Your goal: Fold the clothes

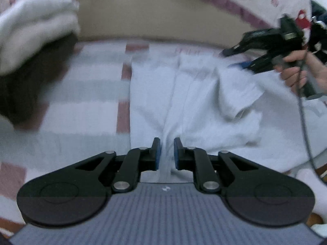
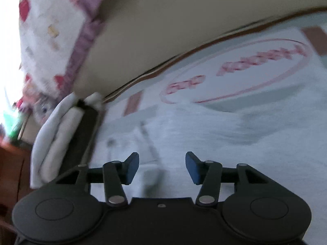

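Stack of folded clothes (image 1: 34,30): white pieces over dark ones, sitting at about ten o'clock in the left wrist view on the bed (image 1: 85,102); judged as the finished share of the task. White garment (image 1: 184,102): lying spread at centre on the bed's patterned cover, one side flap already lying turned inward at about two o'clock, the rest not yet folded; judged as partway through. Left gripper (image 1: 167,151): fingers nearly together and pinching a raised ridge of the garment's near edge at six o'clock. Right gripper (image 1: 237,57): being carried in a hand (image 1: 296,69) at about three o'clock, above the garment's far corner; in its own view the fingers (image 2: 130,169) are standing spread with nothing between them, cloth below blurred. Remaining: further folds, then stacking.
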Demonstrator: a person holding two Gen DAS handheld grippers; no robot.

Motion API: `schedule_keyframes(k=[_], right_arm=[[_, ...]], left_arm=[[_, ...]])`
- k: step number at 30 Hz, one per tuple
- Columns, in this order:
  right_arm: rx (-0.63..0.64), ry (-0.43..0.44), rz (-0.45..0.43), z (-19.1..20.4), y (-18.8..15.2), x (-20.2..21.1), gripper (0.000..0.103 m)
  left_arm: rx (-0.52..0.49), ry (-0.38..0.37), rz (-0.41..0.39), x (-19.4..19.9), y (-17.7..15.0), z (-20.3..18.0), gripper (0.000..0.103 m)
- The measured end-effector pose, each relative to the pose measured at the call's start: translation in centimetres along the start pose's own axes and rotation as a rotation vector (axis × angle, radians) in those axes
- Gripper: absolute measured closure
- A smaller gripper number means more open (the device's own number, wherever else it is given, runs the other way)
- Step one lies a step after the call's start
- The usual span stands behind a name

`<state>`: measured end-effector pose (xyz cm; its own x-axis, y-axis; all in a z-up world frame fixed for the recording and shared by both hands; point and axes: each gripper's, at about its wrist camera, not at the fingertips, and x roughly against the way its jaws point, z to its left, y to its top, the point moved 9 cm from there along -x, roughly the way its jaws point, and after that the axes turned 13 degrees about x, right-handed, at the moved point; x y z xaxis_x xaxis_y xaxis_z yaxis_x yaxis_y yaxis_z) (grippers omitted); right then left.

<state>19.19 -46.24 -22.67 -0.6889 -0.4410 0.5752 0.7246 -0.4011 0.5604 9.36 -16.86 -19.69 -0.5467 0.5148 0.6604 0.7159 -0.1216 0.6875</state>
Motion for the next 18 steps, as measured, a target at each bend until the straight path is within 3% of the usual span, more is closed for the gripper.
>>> schedule_keyframes(k=[3, 6, 8, 9, 10, 12, 13, 14, 18], right_arm=[[0.066, 0.012, 0.107, 1.7, 0.4, -2.9, 0.044], [0.142, -0.017, 0.237, 3.0, -0.4, -6.1, 0.043], [0.224, -0.009, 0.245, 4.3, -0.6, -7.2, 0.044], [0.269, -0.001, 0.241, 5.1, -0.7, -7.6, 0.062], [0.303, 0.014, 0.242, 5.8, -0.8, -7.9, 0.087], [0.35, 0.051, 0.244, 7.1, -0.9, -8.6, 0.09], [0.378, 0.062, 0.222, 7.7, -0.5, -8.6, 0.091], [0.393, 0.074, 0.194, 8.3, 0.1, -8.6, 0.091], [0.357, 0.15, 0.1, 10.2, 3.1, -8.7, 0.092]], left_arm=[[-0.009, -0.063, 0.009, 0.0, 0.6, -0.9, 0.074], [-0.034, -0.103, 0.066, -1.3, 0.1, -1.8, 0.071], [-0.097, -0.103, 0.091, -2.4, -0.5, -2.7, 0.061], [-0.14, -0.094, 0.097, -3.1, -0.9, -2.9, 0.053], [-0.164, -0.074, 0.096, -3.6, -1.2, -2.7, 0.053], [-0.2, -0.03, 0.092, -4.2, -1.6, -2.2, 0.062], [-0.218, -0.008, 0.09, -4.6, -1.8, -2.0, 0.073], [-0.196, 0.003, 0.088, -4.4, -1.7, -1.5, 0.091], [-0.022, 0.045, 0.059, -3.1, -1.0, 1.3, 0.097]])
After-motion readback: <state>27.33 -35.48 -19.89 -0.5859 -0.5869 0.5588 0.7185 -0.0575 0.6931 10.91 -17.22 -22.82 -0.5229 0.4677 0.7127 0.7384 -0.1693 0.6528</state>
